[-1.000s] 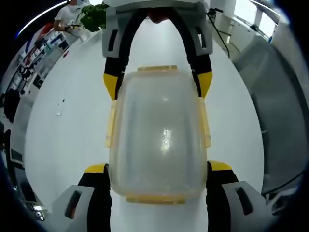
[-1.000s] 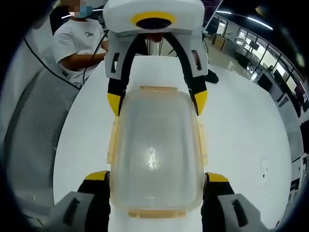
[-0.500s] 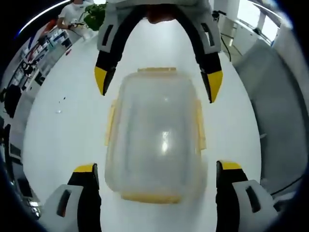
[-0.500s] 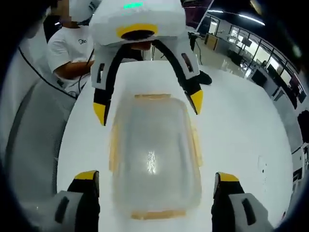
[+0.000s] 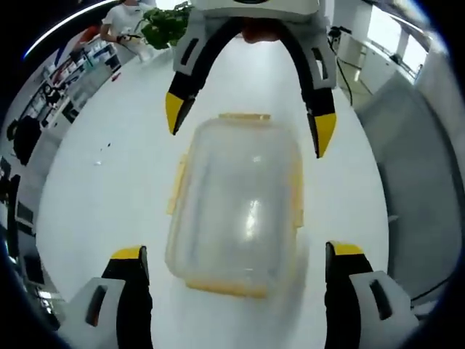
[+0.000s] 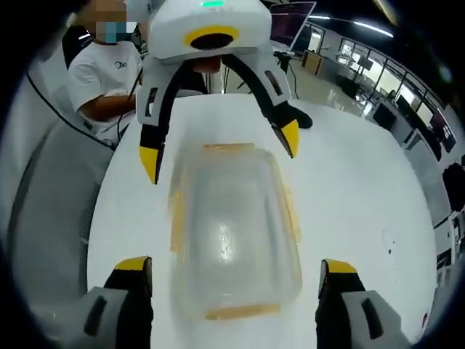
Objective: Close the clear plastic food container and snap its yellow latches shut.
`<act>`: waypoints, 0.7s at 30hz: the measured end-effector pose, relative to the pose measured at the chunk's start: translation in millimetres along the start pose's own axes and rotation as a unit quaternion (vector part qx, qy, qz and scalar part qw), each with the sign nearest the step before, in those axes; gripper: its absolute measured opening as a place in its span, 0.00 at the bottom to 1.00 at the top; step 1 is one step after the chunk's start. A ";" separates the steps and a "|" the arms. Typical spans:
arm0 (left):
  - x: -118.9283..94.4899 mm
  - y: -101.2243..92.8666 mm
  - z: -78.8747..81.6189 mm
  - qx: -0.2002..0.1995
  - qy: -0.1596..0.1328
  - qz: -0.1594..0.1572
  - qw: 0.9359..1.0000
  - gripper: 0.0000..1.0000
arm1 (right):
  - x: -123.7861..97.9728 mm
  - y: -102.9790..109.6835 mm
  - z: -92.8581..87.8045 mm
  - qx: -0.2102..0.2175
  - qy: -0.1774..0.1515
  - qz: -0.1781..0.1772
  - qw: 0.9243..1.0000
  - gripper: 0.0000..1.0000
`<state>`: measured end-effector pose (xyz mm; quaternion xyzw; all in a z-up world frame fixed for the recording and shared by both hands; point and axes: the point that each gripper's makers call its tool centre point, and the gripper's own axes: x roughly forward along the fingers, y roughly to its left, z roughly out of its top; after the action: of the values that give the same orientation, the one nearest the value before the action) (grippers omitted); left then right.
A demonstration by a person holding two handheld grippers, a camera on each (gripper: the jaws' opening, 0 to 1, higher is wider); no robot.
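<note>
Left gripper [image 5: 232, 254]: jaws spread wide, holding nothing, yellow-tipped fingers well clear of either side of the clear plastic food container [image 5: 236, 200], which sits lid-on upon the white table [image 5: 94, 196] with yellow latches [image 5: 176, 185] along its edges. Right gripper [image 6: 234, 269]: likewise wide open and empty, straddling the container's near end without touching. Opposite each, the other gripper poised over the far end, jaws also apart.
</note>
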<state>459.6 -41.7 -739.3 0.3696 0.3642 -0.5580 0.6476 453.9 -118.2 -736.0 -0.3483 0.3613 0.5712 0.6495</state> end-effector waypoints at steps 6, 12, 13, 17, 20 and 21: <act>-9.6 -4.9 4.0 -0.015 -0.014 0.006 1.000 0.99 | -7.2 4.3 5.3 0.009 -0.010 -0.011 1.000 0.95; -15.3 -12.3 3.1 -0.024 -0.025 0.013 0.999 0.99 | -13.3 11.6 9.1 0.018 -0.020 -0.018 0.999 0.96; -17.0 -13.9 2.2 -0.026 -0.027 0.015 0.999 0.99 | -14.0 12.5 9.6 0.020 -0.021 -0.018 0.999 0.96; -22.0 -20.8 5.9 -0.034 -0.049 0.013 0.998 0.99 | -18.8 14.8 14.5 0.039 -0.044 -0.024 0.998 0.96; -26.2 -21.3 8.6 -0.051 -0.068 0.022 0.996 0.99 | -21.8 16.3 15.2 0.053 -0.055 -0.031 0.997 0.96; -27.7 -21.2 9.6 -0.057 -0.075 0.025 0.995 0.99 | -22.4 16.8 15.4 0.055 -0.057 -0.033 0.996 0.96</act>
<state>436.0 -39.8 -711.9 0.2987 0.3364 -0.5460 0.7068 436.3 -114.1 -709.7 -0.2904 0.3433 0.5477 0.7056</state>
